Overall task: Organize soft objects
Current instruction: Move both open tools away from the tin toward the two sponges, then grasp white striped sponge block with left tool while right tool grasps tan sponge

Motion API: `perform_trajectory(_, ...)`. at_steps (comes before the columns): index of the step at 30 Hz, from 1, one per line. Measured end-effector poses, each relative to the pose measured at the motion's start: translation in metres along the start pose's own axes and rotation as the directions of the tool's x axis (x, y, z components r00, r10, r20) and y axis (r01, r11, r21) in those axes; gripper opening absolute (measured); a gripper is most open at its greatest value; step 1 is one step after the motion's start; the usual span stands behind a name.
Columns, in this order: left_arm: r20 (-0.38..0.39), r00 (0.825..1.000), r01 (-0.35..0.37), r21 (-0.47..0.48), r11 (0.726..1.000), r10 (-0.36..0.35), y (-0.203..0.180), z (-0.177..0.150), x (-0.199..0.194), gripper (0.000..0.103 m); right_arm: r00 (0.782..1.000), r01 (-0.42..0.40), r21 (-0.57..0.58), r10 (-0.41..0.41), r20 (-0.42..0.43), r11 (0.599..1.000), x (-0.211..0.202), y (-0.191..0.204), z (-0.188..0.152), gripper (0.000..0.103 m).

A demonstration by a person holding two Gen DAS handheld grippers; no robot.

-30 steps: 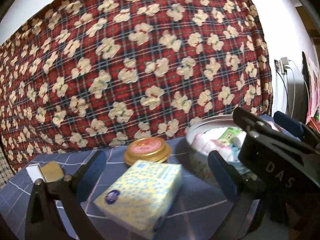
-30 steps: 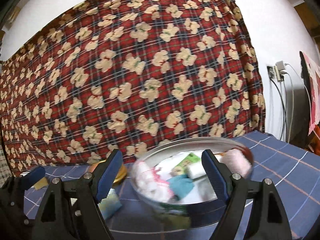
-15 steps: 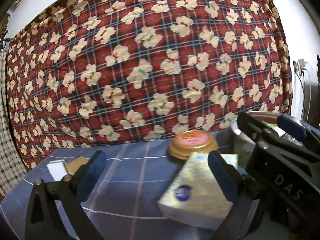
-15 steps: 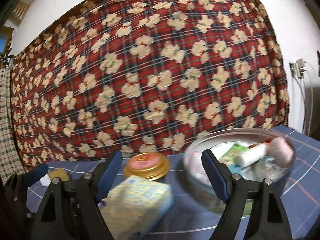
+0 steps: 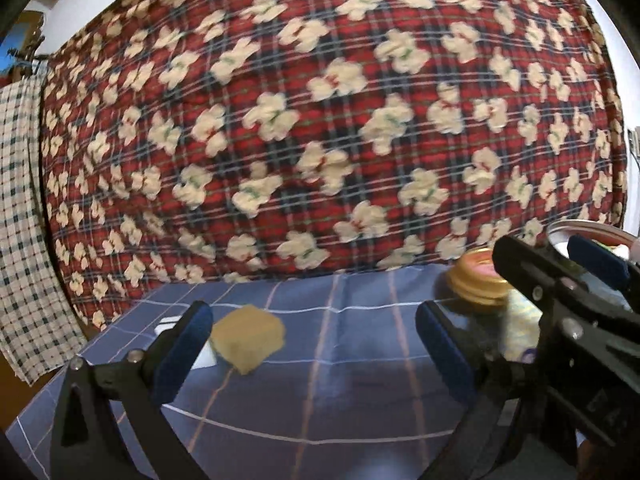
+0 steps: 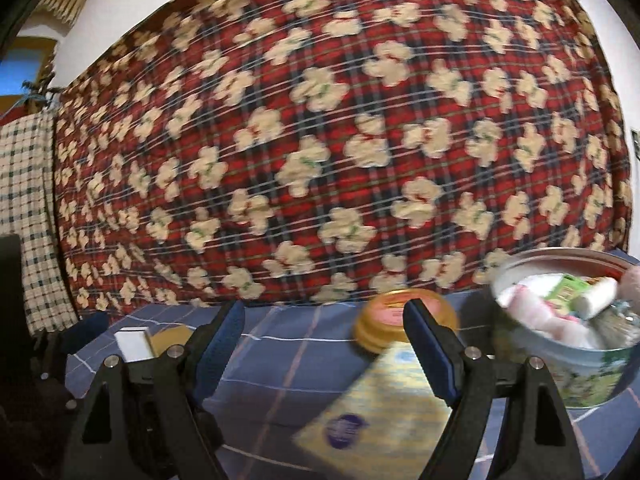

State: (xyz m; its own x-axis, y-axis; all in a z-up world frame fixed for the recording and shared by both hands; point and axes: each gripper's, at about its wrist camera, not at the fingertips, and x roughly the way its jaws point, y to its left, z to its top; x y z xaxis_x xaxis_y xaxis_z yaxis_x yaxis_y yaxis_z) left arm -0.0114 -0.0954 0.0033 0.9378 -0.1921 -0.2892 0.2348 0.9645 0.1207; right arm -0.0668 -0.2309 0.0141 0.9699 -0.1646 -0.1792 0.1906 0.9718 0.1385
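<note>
The tan sponge block [image 5: 248,338] lies on the table [image 5: 340,360] just inside the left gripper [image 5: 316,340]'s left finger, both fingers wide apart and empty. If they shut from here, I judge the block could be clipped at one corner and squirt aside, or the white card [image 6: 134,343] touching it could be caught too. The right gripper [image 6: 326,340], also spread and empty, hovers over the yellow tissue pack [image 6: 380,408] beside the gold-lidded jar [image 6: 394,322] and filled tin [image 6: 576,372], which a careless reach could knock.
</note>
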Motion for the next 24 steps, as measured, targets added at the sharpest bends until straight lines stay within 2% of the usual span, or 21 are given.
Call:
perform_trajectory(7,-0.025,0.998,-0.051,-0.052,0.997,0.049,0.042,-0.003,0.018,0.103,0.998,-0.063,-0.022,0.062,-0.029,0.998,0.021,0.037,-0.002,0.083)
perform_trajectory(12,-0.112,0.99,-0.095,-0.124,0.988,0.081,0.076,-0.006,0.039,0.103,0.992,-0.098,-0.02,0.097,-0.076,0.995,0.042,0.057,-0.004,0.083)
perform_trajectory(17,-0.223,0.971,-0.131,-0.217,0.967,0.081,0.111,-0.015,0.06,0.103,0.984,-0.126,-0.039,0.12,-0.132,0.991,0.061,0.076,-0.008,0.083)
perform_trajectory(19,-0.244,0.965,-0.156,-0.222,0.963,0.1,0.121,-0.017,0.066,0.103,0.978,-0.138,-0.037,0.13,-0.162,0.99,0.069,0.081,-0.009,0.083)
perform_trajectory(22,-0.306,0.941,-0.214,-0.197,0.957,0.148,0.136,-0.019,0.082,0.103,0.965,-0.148,-0.007,0.142,-0.221,0.989,0.082,0.082,-0.012,0.083)
perform_trajectory(24,-0.341,0.928,-0.223,-0.188,0.957,0.149,0.143,-0.021,0.092,0.103,0.958,-0.138,0.019,0.138,-0.25,0.99,0.091,0.082,-0.014,0.083)
